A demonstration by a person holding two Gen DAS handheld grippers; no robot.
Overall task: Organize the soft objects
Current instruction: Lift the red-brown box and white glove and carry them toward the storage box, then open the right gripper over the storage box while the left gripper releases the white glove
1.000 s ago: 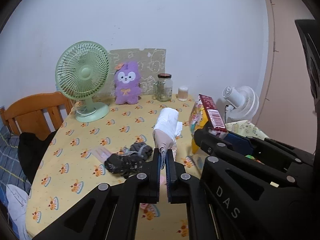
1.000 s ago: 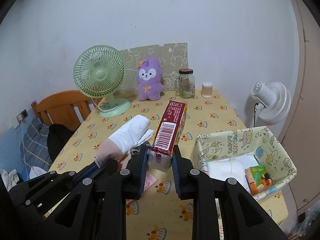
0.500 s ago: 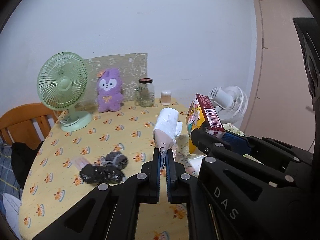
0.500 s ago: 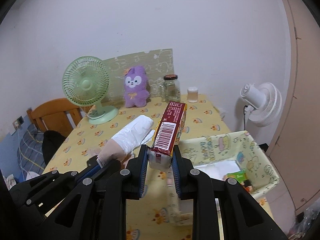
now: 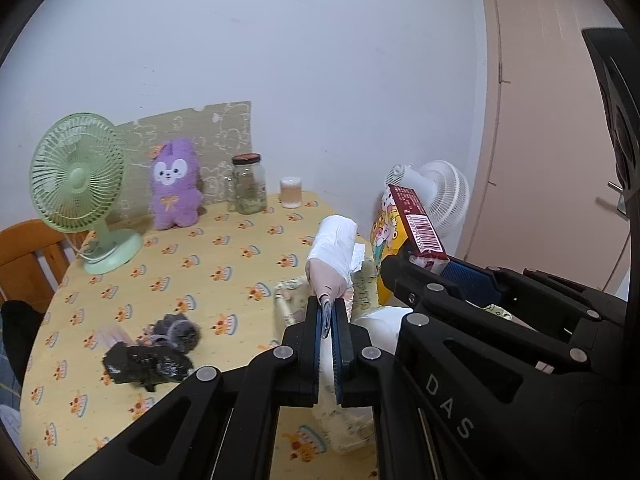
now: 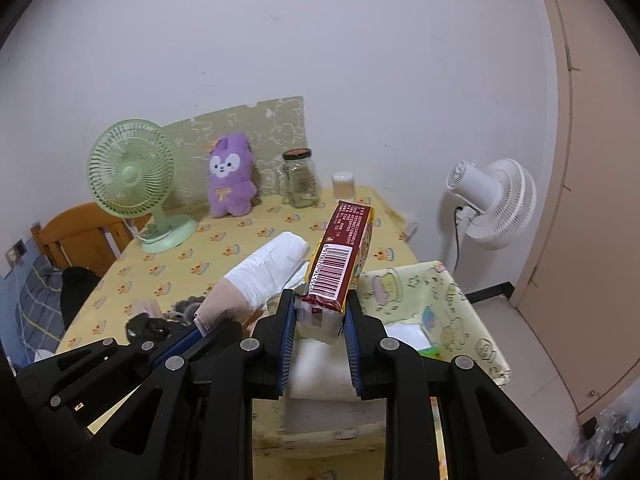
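Both grippers, left [image 5: 328, 322] clamped on the roll [image 5: 334, 254], right [image 6: 320, 320] on the packet [image 6: 340, 266], have swung over the bin [image 6: 436, 304]; release seems next.

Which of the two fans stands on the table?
The green fan, beside the purple plush. The white fan stands off the table's right edge.

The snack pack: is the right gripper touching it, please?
Touching. The right wrist view shows the right gripper with both pads pressed against the snack pack.
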